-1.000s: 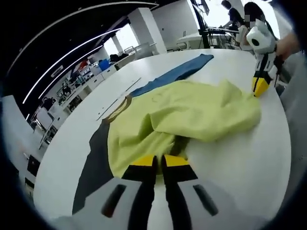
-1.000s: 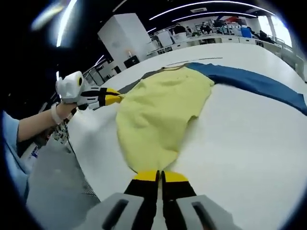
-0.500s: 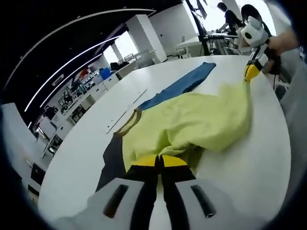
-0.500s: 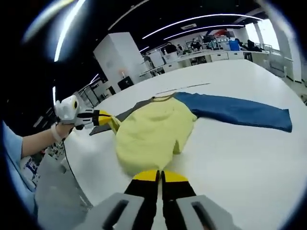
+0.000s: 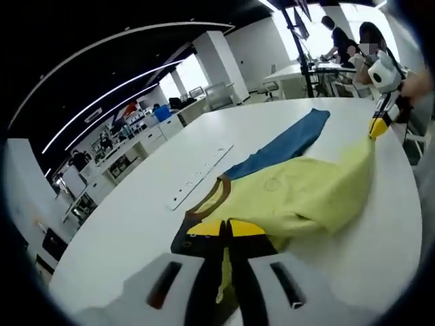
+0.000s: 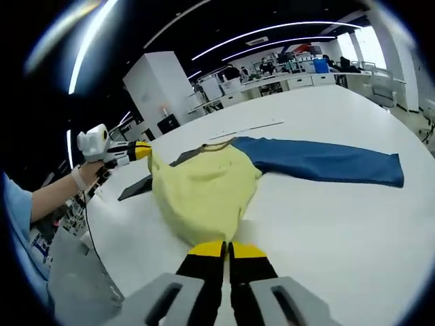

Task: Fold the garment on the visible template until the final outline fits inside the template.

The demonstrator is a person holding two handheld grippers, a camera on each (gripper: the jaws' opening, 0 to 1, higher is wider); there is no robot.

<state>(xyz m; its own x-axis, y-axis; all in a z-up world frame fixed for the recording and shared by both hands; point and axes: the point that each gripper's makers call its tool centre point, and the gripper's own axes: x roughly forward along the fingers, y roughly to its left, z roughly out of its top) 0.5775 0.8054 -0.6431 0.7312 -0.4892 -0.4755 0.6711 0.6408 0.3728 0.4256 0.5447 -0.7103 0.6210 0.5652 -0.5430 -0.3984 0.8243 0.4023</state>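
A yellow garment [image 5: 299, 197] with a blue sleeve [image 5: 285, 142] lies on a white table [image 5: 122, 224]. Its near edge is held up between both grippers. My left gripper [image 5: 225, 229] is shut on the yellow fabric, and a dark template [image 5: 182, 239] peeks out just beside it. The right gripper [image 5: 378, 126] pinches the far yellow corner. In the right gripper view, my right gripper [image 6: 226, 248] is shut on the yellow garment [image 6: 200, 193]. The left gripper [image 6: 141, 150] holds the other corner at the left, above the dark template [image 6: 136, 189]. The blue sleeve [image 6: 319, 161] stretches out flat to the right.
A white strip [image 5: 199, 178] lies on the table beyond the garment's collar. People [image 5: 343, 34] stand at desks behind the table's far edge. A person's sleeve [image 6: 17, 210] and arm come in at the left. Bare table [image 6: 340, 231] spreads to the right of the garment.
Both grippers have pulled the yellow hem up and taut between them. The crumpled body has smoothed out, and both views have shifted, showing more of the blue sleeve.
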